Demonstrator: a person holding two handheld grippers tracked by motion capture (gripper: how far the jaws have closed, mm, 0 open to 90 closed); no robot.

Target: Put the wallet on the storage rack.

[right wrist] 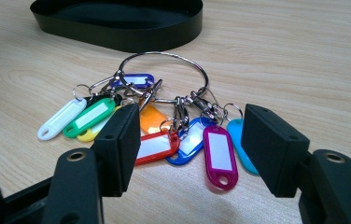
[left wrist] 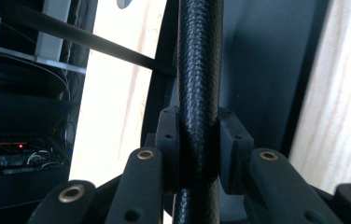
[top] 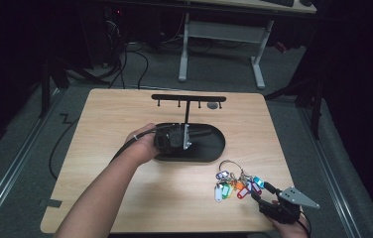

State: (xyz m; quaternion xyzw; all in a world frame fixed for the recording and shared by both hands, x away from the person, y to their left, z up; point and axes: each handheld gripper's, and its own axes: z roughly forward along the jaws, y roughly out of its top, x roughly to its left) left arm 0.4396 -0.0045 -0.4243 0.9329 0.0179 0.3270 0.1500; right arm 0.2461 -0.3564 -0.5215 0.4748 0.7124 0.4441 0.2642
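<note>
site: lab or test room | dim, dark surroundings | grey carpet floor [top: 21, 163] | loose cables [top: 125, 59] trailing on it | white-framed desk [top: 221, 34] behind | equipment with red light [left wrist: 20, 145] | small wooden table [top: 125, 119] as work spot

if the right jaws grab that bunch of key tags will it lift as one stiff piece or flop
Probably flop: the tags hang by small clips from one big ring, so they would likely dangle and swing. The bunch looks light, being plastic tags and thin wire. Pushed, it would probably slide and splay, not roll.
</note>
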